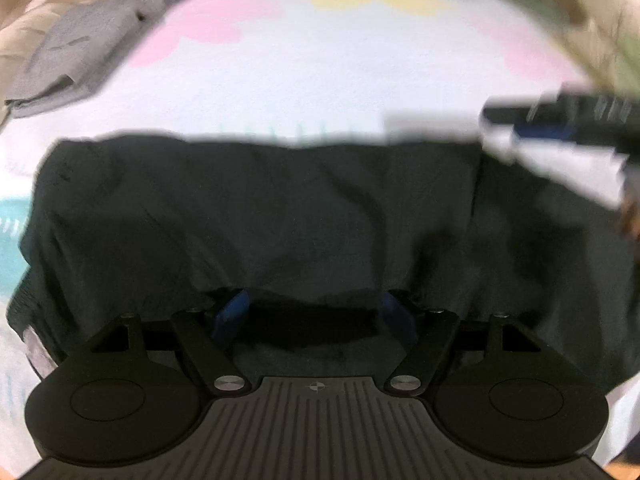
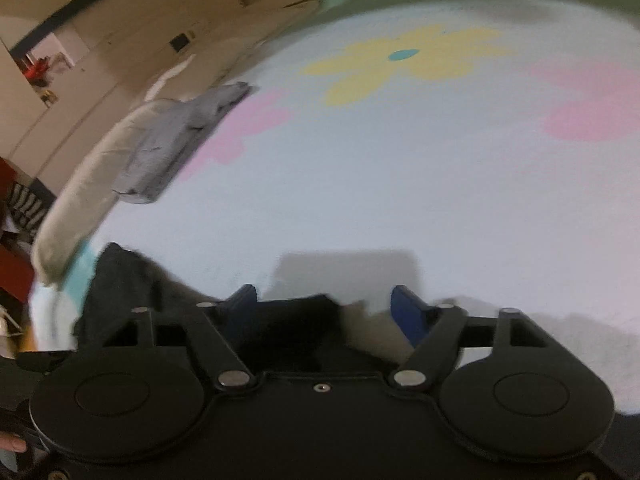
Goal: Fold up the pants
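Lying crumpled, dark pants (image 1: 280, 216), flowered sheet (image 1: 320, 80)

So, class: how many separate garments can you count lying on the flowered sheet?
2. The dark pants lie spread out directly ahead of the left gripper; a folded grey garment sits at the sheet's far left edge. Others may lie out of view.

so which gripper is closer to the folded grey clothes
Left, I'd guess. The left gripper sits over the dark pants, below the grey clothes; the right gripper is further right.
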A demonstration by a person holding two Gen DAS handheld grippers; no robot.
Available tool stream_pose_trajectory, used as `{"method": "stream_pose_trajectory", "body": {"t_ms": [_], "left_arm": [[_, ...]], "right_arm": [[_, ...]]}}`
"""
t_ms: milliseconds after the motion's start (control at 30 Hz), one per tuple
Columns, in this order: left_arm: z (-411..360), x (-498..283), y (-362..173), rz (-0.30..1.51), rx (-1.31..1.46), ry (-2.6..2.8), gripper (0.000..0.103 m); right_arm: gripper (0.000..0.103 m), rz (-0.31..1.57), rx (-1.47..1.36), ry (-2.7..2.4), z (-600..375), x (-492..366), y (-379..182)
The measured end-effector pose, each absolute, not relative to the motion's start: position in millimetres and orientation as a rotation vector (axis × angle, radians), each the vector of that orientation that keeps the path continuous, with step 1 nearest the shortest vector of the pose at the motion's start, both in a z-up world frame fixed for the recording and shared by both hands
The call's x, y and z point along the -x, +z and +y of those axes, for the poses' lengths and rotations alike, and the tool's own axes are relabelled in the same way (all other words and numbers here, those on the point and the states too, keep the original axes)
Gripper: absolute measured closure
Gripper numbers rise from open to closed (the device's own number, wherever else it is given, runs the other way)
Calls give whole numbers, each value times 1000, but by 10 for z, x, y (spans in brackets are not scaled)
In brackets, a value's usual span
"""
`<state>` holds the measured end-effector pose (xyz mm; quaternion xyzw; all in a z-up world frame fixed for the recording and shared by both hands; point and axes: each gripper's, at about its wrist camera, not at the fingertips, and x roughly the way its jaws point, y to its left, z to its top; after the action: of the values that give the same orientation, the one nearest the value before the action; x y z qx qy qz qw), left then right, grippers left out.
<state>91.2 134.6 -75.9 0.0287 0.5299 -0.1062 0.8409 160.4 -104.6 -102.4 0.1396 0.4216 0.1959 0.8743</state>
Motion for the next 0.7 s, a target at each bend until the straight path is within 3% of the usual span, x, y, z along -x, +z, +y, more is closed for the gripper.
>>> {"method": "stream_pose_trajectory", "body": {"t_ms": [133, 233, 433, 700], "left_arm": [[1696, -998, -364, 977, -6, -95, 31], [2057, -1065, -125, 905, 60, 15, 31], [2631, -1093, -23, 905, 166, 155, 31], [2762, -986, 63, 871, 95, 210, 30]], "right_arm": [[26, 835, -257, 436, -751, -1572, -947], [32, 793, -157, 474, -479, -1477, -841], [39, 751, -32, 660, 263, -1082, -740], [44, 734, 174, 834, 1267, -669, -953]]}}
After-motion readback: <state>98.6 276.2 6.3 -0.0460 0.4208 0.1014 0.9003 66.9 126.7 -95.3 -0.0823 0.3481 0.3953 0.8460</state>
